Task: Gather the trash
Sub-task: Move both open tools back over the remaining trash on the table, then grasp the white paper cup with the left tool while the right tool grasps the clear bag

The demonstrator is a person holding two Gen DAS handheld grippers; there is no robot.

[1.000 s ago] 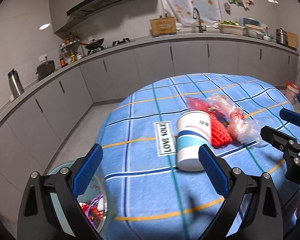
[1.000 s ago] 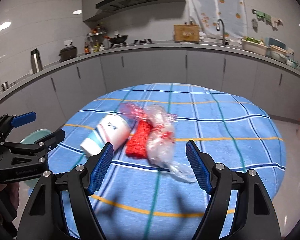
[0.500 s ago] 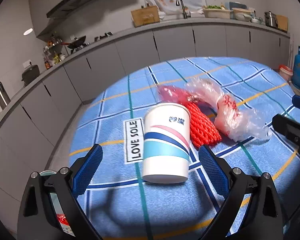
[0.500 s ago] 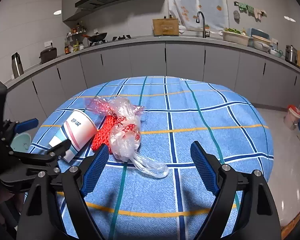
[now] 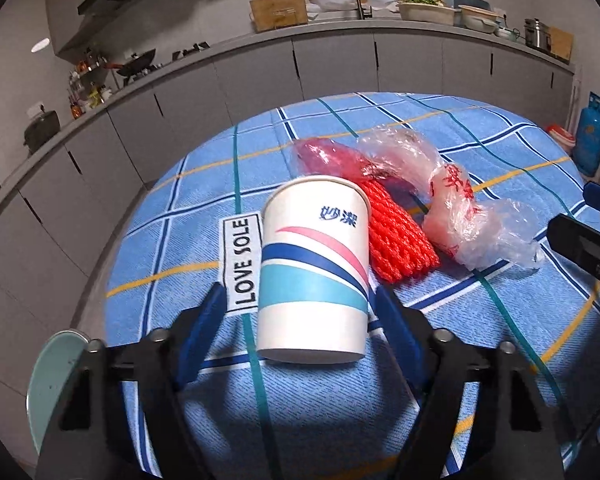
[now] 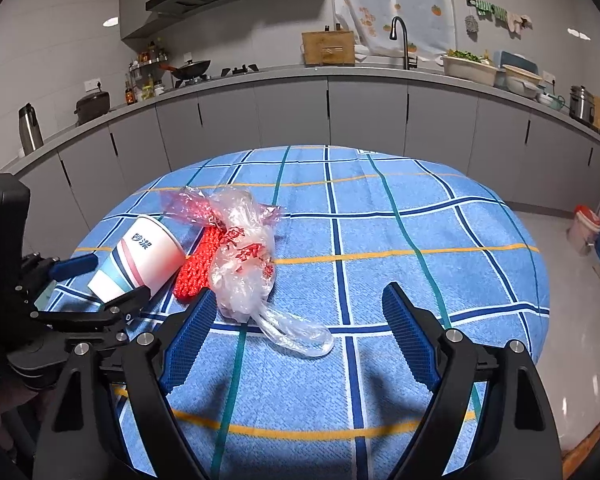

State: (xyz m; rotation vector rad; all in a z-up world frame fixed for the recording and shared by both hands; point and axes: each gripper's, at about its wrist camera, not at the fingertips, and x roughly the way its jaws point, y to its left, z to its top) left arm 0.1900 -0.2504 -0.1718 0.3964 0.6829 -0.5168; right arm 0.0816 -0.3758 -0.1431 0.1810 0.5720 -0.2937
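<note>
A white paper cup with blue, teal and pink stripes lies on its side on the blue checked tablecloth. Its base points toward my left gripper. The jaws are closing and stand on either side of the base, with a small gap still showing at each pad. A red mesh net and a crumpled clear plastic bag lie just right of the cup. My right gripper is open in front of the bag, whose loose handle lies between the fingers, untouched.
A teal bin's rim shows below the table edge at lower left. Grey kitchen cabinets curve round behind the table. A blue gas bottle and a small bucket stand on the floor at far right.
My left gripper came forward and down until the cup base sits between its fingers, and the jaws have narrowed. The right gripper shifted a little toward the bag, with its jaws slightly wider.
</note>
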